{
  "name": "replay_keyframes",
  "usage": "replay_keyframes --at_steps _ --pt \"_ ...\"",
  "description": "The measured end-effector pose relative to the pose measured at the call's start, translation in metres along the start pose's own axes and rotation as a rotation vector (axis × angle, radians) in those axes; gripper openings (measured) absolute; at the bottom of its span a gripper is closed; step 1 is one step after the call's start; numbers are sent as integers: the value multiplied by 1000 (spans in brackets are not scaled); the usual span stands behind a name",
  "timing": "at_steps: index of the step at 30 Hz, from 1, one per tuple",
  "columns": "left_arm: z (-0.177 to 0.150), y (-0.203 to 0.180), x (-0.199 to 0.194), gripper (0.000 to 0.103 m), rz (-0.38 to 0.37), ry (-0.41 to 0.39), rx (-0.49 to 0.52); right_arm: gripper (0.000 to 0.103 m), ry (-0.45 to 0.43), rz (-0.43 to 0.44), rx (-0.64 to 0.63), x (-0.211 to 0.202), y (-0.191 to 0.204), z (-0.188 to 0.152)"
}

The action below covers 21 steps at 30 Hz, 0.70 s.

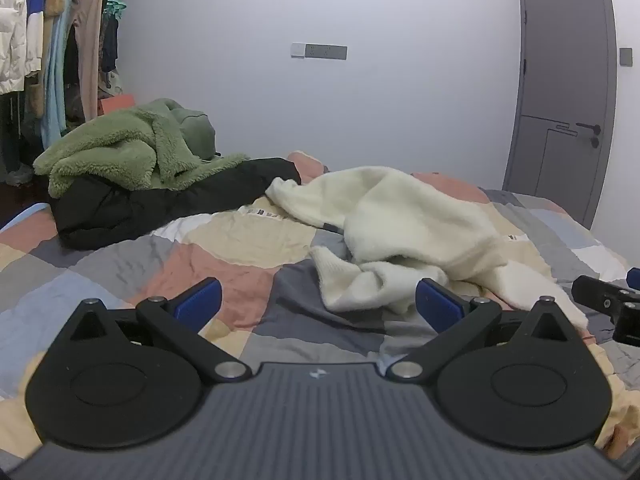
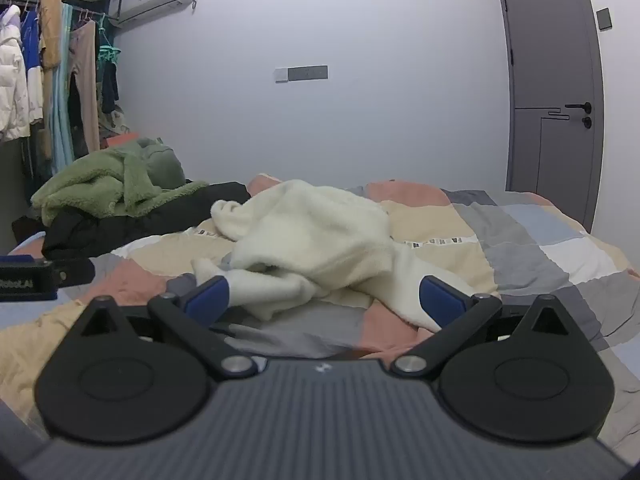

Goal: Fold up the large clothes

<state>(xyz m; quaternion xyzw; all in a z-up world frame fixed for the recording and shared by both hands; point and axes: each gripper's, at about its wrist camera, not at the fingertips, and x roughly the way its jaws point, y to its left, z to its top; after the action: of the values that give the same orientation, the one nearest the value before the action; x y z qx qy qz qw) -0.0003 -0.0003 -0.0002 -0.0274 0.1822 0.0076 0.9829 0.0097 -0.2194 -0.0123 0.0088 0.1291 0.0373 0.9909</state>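
A crumpled cream fleece garment [image 1: 404,232] [image 2: 316,240] lies on the patchwork bedspread [image 1: 240,252] [image 2: 520,248]. My left gripper [image 1: 318,304] stands open just short of its near edge, blue pads wide apart with nothing between them. My right gripper [image 2: 324,300] is open too; a cream sleeve end lies on the bed in the gap ahead of its pads, unpressed. Further back on the left sit a green fleece garment [image 1: 120,152] [image 2: 104,192] and a black jacket [image 1: 160,204] [image 2: 132,220], heaped together.
Clothes hang on a rack [image 1: 44,40] [image 2: 48,68] at the far left. A grey door [image 1: 564,88] [image 2: 556,92] stands at the right, past the bed's corner. The other gripper shows at each view's edge [image 1: 612,304] [image 2: 36,276].
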Motion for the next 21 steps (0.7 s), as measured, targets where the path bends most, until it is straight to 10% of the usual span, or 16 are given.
replay_keyframes --at_steps 21 --pt "0 3 -2 103 4 0 -7 103 27 -4 2 3 -1 -1"
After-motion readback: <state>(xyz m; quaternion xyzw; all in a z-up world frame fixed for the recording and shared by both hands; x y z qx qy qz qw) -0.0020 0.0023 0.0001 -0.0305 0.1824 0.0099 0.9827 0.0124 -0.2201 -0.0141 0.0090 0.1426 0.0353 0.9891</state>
